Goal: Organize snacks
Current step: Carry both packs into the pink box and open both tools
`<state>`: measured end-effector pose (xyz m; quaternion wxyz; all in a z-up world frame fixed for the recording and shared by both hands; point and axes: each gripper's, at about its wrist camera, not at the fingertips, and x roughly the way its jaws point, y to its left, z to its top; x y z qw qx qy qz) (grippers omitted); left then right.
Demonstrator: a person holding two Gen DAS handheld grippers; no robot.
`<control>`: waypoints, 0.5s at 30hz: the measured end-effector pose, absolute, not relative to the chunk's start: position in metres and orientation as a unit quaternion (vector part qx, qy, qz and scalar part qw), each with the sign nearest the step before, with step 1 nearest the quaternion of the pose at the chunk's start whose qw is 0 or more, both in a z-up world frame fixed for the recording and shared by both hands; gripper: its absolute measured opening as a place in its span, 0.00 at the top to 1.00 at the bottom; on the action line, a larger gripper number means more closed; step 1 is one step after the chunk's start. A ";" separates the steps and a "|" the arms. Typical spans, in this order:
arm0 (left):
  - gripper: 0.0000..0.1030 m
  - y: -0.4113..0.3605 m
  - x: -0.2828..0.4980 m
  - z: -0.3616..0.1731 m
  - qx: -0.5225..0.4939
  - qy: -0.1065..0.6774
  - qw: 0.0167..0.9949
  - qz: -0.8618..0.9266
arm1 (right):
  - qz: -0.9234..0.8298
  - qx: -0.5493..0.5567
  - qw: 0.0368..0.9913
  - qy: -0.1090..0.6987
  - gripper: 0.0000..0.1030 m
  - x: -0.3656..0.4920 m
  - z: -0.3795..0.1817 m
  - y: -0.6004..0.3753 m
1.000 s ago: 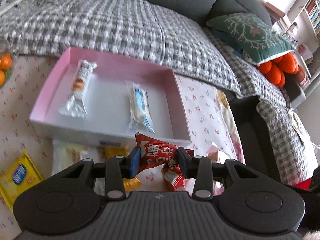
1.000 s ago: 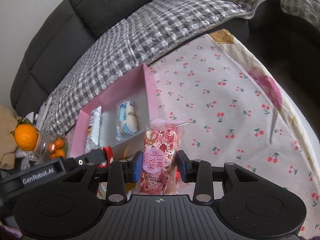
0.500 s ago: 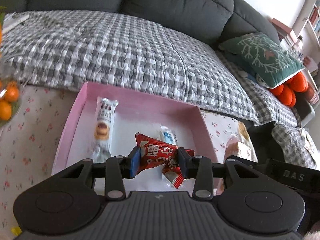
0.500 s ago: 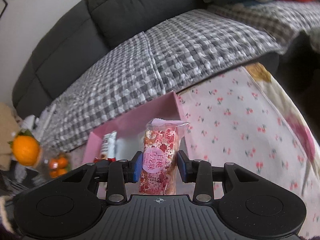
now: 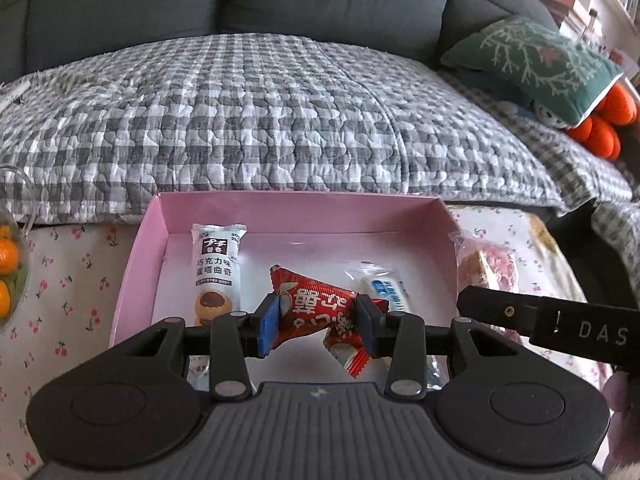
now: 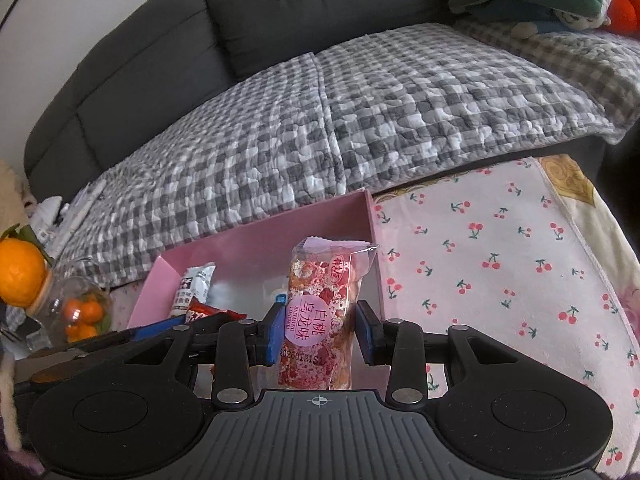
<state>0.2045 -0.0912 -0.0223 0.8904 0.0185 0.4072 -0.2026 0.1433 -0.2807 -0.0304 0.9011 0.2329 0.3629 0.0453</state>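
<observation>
My left gripper (image 5: 318,322) is shut on a red snack packet (image 5: 316,310) and hangs over the pink box (image 5: 136,256). Inside the box lie a white chocolate-tart packet (image 5: 218,266) and a clear blue-and-white packet (image 5: 386,286). My right gripper (image 6: 320,330) is shut on a pink speckled snack bar (image 6: 324,312), held upright above the box's right wall (image 6: 374,248). In the left wrist view that bar (image 5: 494,266) shows just outside the box's right wall, with the right gripper's black body (image 5: 560,328) below it.
The box sits on a cherry-print cloth (image 6: 500,260) in front of a grey sofa with a checked quilt (image 5: 280,120). A clear container of small oranges (image 6: 84,312) and a large orange (image 6: 20,268) stand left. A green cushion (image 5: 532,60) lies at the right.
Both grippers moved toward the pink box with their snacks held. The left one now hangs over the box's inside; the right one swung left to the box's right wall.
</observation>
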 end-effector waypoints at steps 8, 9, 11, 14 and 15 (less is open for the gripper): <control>0.54 -0.084 0.208 -0.025 0.012 0.409 0.891 -0.199 | 0.042 0.246 0.900 0.358 0.57 0.145 -0.033 -0.288; 0.49 -0.084 0.207 -0.024 0.009 0.407 0.891 -0.200 | 0.048 0.253 0.898 0.356 0.52 0.144 -0.033 -0.290; 0.38 -0.082 0.205 -0.022 0.006 0.402 0.893 -0.200 | 0.053 0.263 0.897 0.351 0.44 0.142 -0.031 -0.292; 0.32 -0.081 0.201 -0.018 0.007 0.397 0.895 -0.201 | 0.041 0.256 0.903 0.343 0.29 0.137 -0.025 -0.292; 0.29 -0.081 0.200 -0.016 0.008 0.396 0.896 -0.201 | 0.042 0.255 0.904 0.342 0.29 0.135 -0.023 -0.293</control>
